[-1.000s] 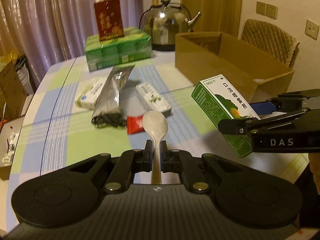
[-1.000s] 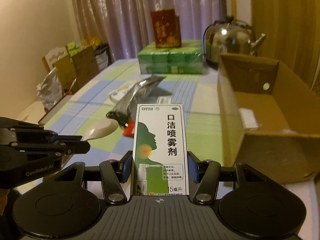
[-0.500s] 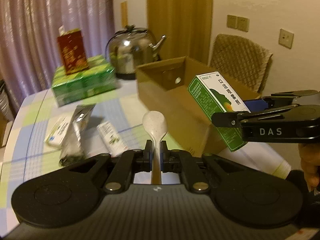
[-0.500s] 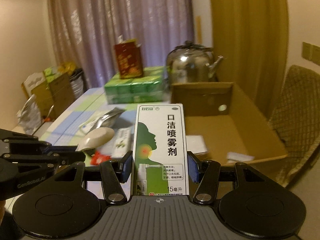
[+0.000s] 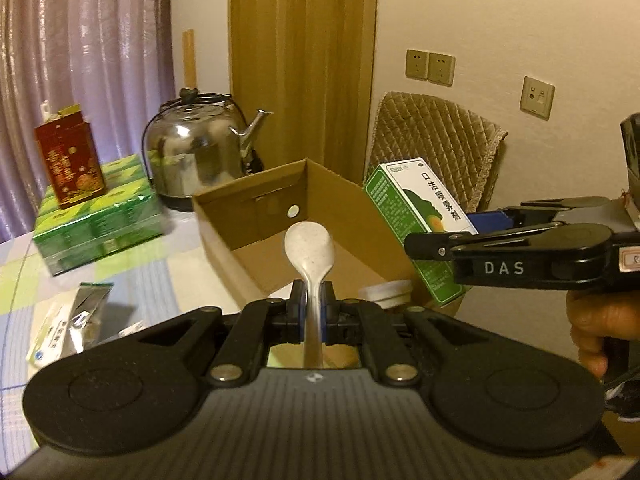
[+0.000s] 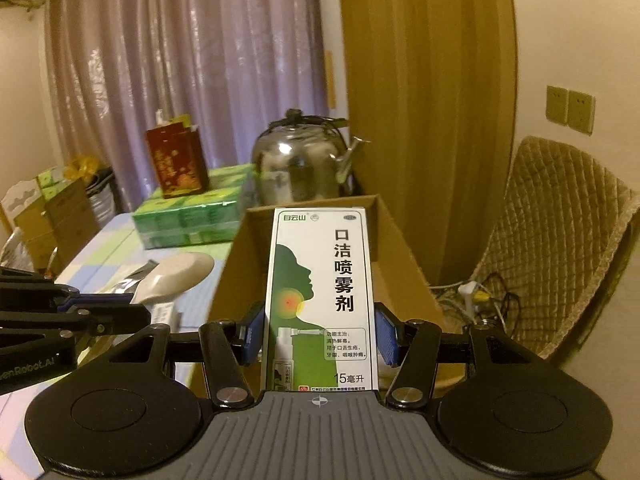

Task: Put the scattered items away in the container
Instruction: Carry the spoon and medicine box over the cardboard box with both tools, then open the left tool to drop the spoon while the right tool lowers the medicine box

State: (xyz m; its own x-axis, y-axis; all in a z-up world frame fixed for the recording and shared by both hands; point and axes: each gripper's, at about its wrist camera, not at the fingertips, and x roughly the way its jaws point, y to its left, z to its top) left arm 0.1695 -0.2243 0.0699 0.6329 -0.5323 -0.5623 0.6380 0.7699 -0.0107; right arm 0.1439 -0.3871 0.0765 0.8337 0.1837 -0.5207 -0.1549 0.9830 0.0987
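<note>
Spoon (image 5: 310, 246) is pinched by its handle in the left tongs (image 5: 312, 312), bowl end pointing out over the open cardboard box (image 5: 256, 256), so it looks about ready to drop in. Right tongs (image 6: 320, 340) are clamped on both sides of a green-and-white spray box (image 6: 322, 300), held upright and hanging over the same box's near end; from the left camera that carton shows up at roughly 3 o'clock of the spoon, with the person's hand (image 5: 600, 320) behind it.

Inside the container there's a white round lid-like thing (image 5: 384, 294) down at the near wall. Can't tell what else is in there, since the tongs block most of the floor.

Still left out on the tabletop (image 5: 132, 280) at about 8 o'clock from the spoon: a silver foil pouch (image 5: 90, 308) and a white packet (image 5: 48, 340) just beside it. Something pale peeks out next to the pouch, too blurry to call.

Further back at 10 o'clock sits a stack of green packs (image 5: 100, 224) with a red tin (image 5: 70, 160) on top, and a steel kettle (image 5: 200, 156) right behind the box. Those probably aren't part of the tidy.

So, roughly mid-task: two items about to go in, at least two more to fetch.
</note>
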